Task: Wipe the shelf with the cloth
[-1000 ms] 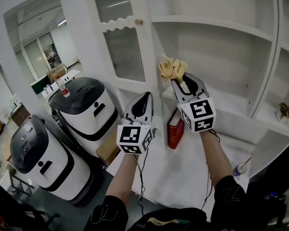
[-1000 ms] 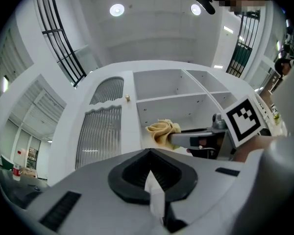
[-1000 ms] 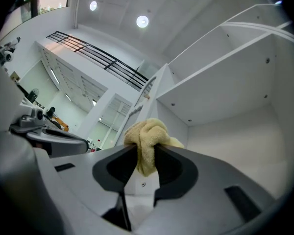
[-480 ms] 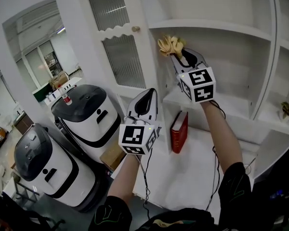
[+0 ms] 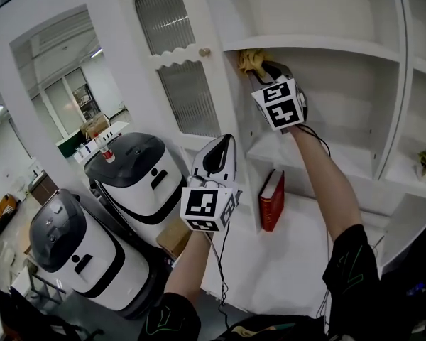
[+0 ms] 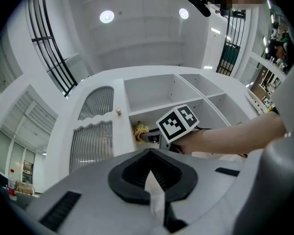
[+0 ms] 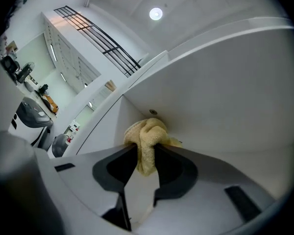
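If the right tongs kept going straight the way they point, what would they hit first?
Probably the underside of the upper shelf, near its left corner; the cloth held in the right tongs looks pressed against it.

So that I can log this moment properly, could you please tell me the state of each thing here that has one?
right gripper: shut on the cloth, high in the left corner of the shelf.
cloth: bunched, pressed against the shelf's white surface.
left gripper: shut, empty, held lower, clear of the shelf.
cabinet door: shut.
red book: closed, standing upright on the lower surface.
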### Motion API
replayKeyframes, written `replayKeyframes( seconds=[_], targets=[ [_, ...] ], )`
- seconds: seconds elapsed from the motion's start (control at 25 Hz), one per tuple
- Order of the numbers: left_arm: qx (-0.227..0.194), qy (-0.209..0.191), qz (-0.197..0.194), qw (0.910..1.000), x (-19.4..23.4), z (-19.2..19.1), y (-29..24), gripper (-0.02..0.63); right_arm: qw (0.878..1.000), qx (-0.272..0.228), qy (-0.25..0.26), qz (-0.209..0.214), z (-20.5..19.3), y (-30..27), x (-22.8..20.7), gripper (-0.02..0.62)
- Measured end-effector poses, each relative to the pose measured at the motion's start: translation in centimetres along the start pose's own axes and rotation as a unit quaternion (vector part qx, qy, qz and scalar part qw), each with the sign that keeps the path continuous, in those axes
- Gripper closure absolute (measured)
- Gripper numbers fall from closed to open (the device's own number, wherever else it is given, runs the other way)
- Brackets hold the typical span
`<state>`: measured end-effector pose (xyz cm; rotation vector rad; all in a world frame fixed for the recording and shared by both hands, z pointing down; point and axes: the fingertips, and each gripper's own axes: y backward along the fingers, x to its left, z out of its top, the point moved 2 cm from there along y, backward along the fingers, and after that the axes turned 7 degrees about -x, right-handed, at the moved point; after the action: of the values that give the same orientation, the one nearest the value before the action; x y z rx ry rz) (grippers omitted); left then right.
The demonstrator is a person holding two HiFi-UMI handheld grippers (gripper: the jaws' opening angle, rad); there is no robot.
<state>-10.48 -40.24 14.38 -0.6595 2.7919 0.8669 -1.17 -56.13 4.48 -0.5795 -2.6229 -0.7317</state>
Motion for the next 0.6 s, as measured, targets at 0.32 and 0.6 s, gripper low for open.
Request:
replayKeyframes(
  seconds=[0.32,0.6],
  targets=[
    [0.002,-0.003,0.008,1.0,0.0,0.3,1.1,0.607,1.0,0.0,-0.017,0.009,1.0,-0.8,0.7,0.485],
    [0.006,-0.001,0.007,1.0,0.1,0.2,1.7,0.606,0.998,-0.036,-0.044,0.021,3.0,-0.1,2.1,0.495]
  ],
)
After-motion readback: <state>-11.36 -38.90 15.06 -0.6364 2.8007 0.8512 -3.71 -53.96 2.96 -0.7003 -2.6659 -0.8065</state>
